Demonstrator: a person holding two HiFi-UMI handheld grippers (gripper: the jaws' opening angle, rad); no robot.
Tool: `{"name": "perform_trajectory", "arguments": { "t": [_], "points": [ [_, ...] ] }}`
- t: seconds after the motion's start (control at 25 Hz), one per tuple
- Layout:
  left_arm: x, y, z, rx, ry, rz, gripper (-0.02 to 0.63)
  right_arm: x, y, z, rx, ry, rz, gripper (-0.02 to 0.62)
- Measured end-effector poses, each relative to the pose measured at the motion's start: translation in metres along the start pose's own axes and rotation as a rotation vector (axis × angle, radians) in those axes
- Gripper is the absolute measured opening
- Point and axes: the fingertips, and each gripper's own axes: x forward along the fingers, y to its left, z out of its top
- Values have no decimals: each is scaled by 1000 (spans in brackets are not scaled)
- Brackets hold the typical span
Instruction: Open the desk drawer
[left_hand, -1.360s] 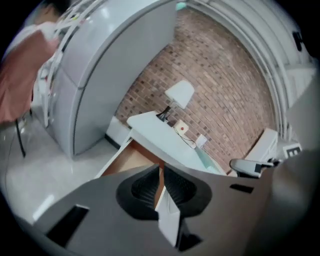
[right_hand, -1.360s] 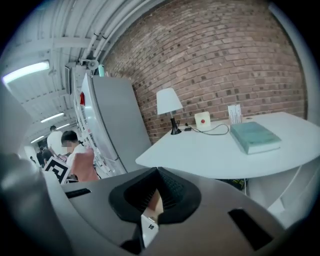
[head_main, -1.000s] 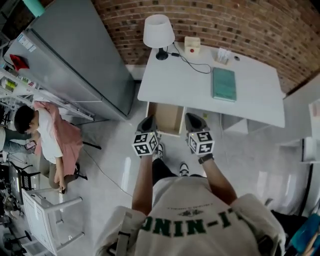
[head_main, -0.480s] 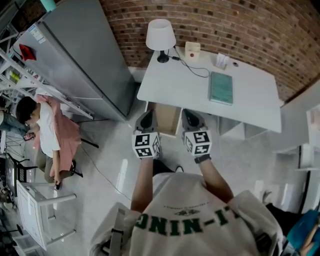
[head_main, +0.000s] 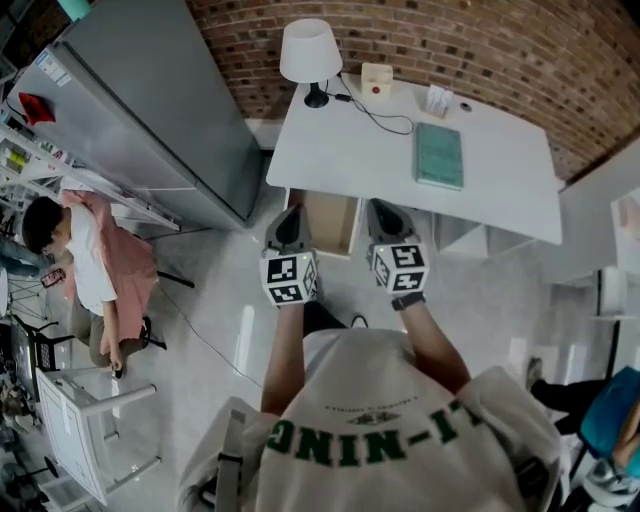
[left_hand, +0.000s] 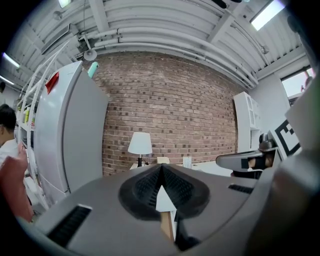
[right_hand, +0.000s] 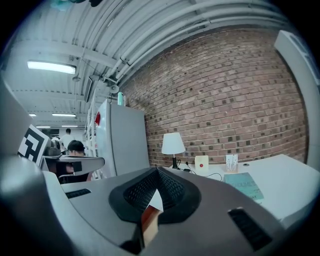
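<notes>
Since the desk drawer (head_main: 335, 222) already stands pulled out under the white desk (head_main: 320, 160), at twelve o'clock between my two tools, I judge the pull done. My left gripper (head_main: 291, 215) and right gripper (head_main: 384, 214) are both pinched together on nothing, flanking the drawer at eleven and one. If more travel is wanted, I'd hook the front edge squarely and draw straight back toward six, not sideways.

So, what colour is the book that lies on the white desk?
The book is teal green. The head view shows it best.
</notes>
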Motion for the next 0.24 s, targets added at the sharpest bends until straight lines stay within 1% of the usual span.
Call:
{"name": "perform_trajectory", "arguments": {
  "t": [0.24],
  "points": [
    [25,24,-2,1,12,-22,2,37,1,4,18,0,-5,3]
  ]
}}
